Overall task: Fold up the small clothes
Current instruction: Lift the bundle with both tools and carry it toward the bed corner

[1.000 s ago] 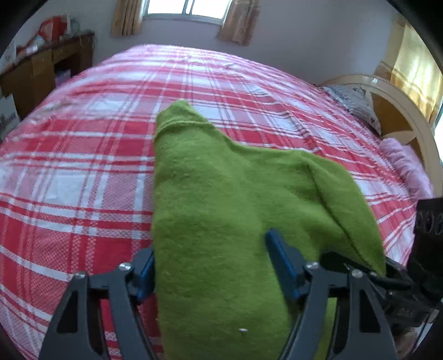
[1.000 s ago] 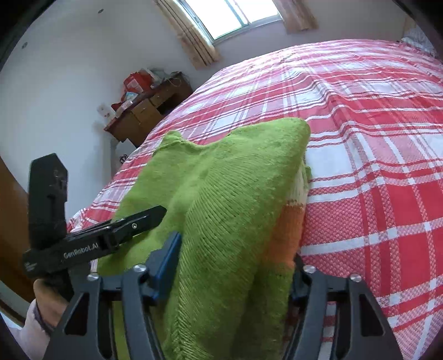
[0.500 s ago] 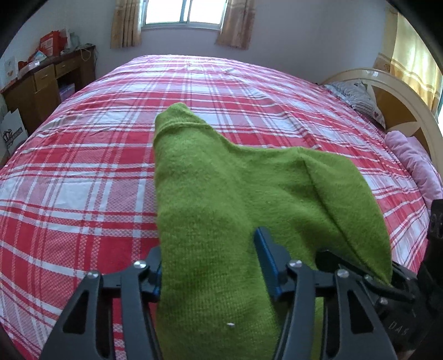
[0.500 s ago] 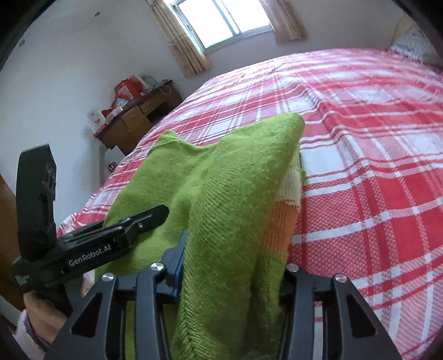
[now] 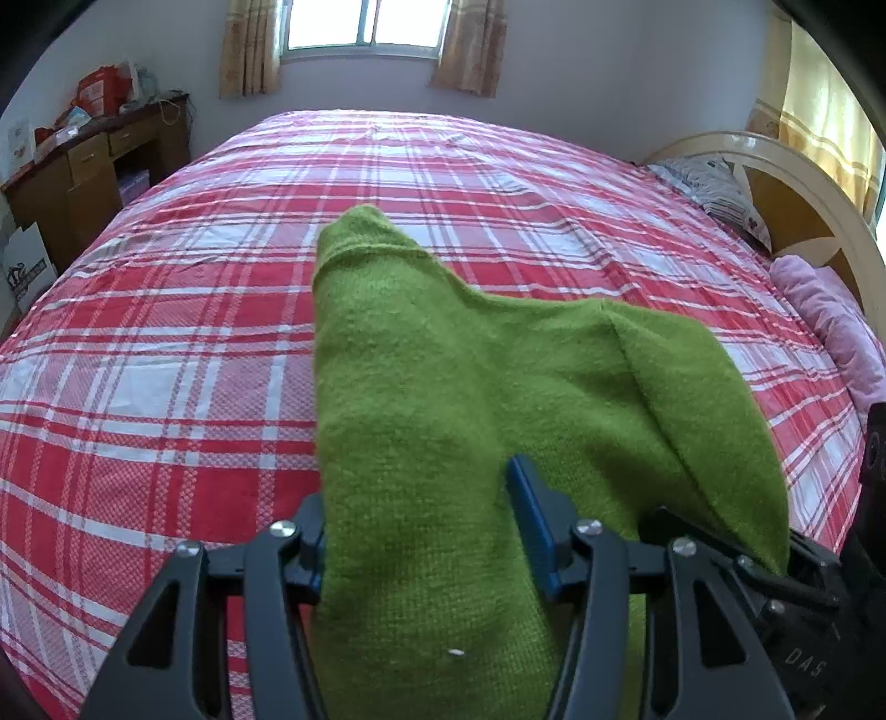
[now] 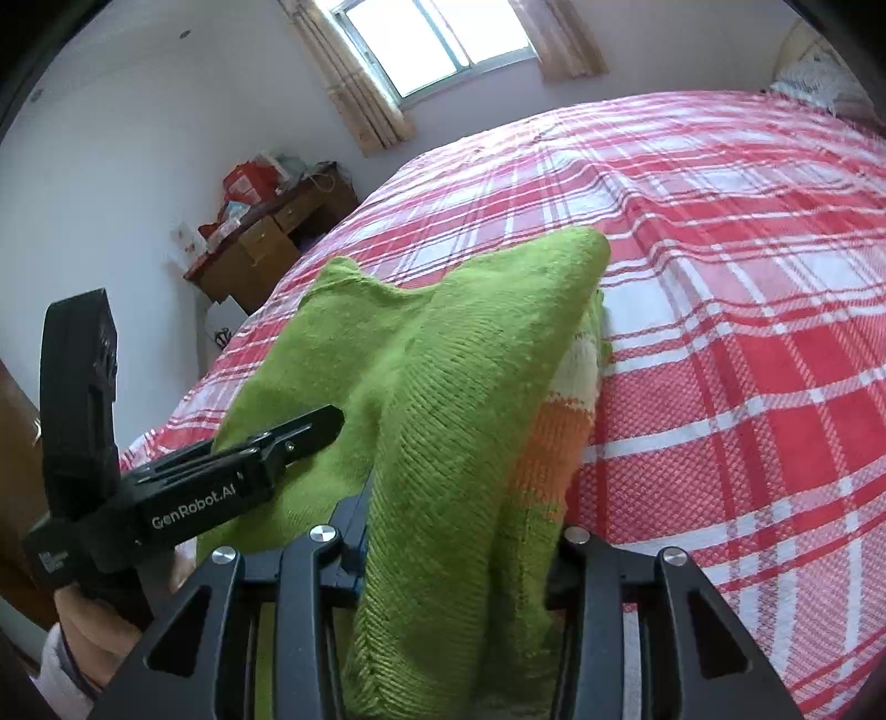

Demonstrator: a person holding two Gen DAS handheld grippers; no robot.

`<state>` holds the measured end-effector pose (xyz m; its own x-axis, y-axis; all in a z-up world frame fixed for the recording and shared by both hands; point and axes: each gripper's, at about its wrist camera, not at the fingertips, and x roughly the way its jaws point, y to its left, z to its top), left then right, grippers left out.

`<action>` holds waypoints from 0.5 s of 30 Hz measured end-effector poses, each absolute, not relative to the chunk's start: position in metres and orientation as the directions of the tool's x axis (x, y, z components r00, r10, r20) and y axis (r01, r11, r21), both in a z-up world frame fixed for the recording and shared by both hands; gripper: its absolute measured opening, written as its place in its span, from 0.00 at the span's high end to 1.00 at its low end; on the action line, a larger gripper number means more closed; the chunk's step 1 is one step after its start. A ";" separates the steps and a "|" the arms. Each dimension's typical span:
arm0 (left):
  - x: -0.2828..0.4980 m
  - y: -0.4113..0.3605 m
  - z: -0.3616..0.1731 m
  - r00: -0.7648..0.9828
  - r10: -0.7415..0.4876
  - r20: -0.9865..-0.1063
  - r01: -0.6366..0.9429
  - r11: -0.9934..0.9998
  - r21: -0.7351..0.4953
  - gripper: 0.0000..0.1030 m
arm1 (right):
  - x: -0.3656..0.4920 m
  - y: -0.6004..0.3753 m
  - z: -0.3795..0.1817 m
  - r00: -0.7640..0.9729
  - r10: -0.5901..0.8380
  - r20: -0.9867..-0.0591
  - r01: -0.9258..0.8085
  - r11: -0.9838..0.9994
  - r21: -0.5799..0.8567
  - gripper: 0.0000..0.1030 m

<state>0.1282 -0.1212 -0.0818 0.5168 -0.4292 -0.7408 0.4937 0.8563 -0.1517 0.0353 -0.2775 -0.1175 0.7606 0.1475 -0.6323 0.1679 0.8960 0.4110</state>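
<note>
Red-and-white plaid bedspread [image 5: 221, 343] across the whole bed, wooden desk [image 5: 83, 166] cluttered at far left, curtained window [image 5: 365, 27] beyond, cream headboard [image 5: 797, 183] and pillows [image 5: 714, 188] at right. Nothing blocking either view but the garment itself. Green knitted sweater [image 5: 443, 399], orange and white stripes on its underside, bunched up off the bedspread and held between both tools. Left gripper [image 5: 421, 531] clamped on a thick fold, jaws roughly half spread. Right gripper [image 6: 459, 548] just narrowed further, likewise pinching a gathered wad of knit. Person's hand [image 6: 83, 626] on the left tool's handle.
</note>
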 end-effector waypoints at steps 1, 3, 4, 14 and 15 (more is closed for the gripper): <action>0.128 -0.121 -0.081 0.516 -0.430 -0.741 0.492 0.857 -0.155 0.47 | 0.035 -0.276 -0.117 0.758 0.142 -0.636 0.173 0.897 0.407 0.60; 0.126 -0.118 -0.078 0.516 -0.436 -0.737 0.485 0.858 -0.169 0.56 | 0.035 -0.271 -0.112 0.753 0.120 -0.647 0.184 0.906 0.382 0.60; 0.125 -0.116 -0.075 0.517 -0.441 -0.733 0.484 0.858 -0.175 0.59 | 0.034 -0.268 -0.110 0.753 0.110 -0.649 0.184 0.911 0.368 0.61; 0.104 -0.110 -0.057 0.518 -0.459 -0.721 0.508 0.844 -0.173 0.64 | 0.006 -0.249 -0.085 0.775 0.084 -0.626 0.176 0.923 0.341 0.62; 0.103 -0.109 -0.055 0.521 -0.459 -0.719 0.507 0.845 -0.172 0.64 | 0.006 -0.249 -0.084 0.776 0.084 -0.625 0.175 0.924 0.341 0.62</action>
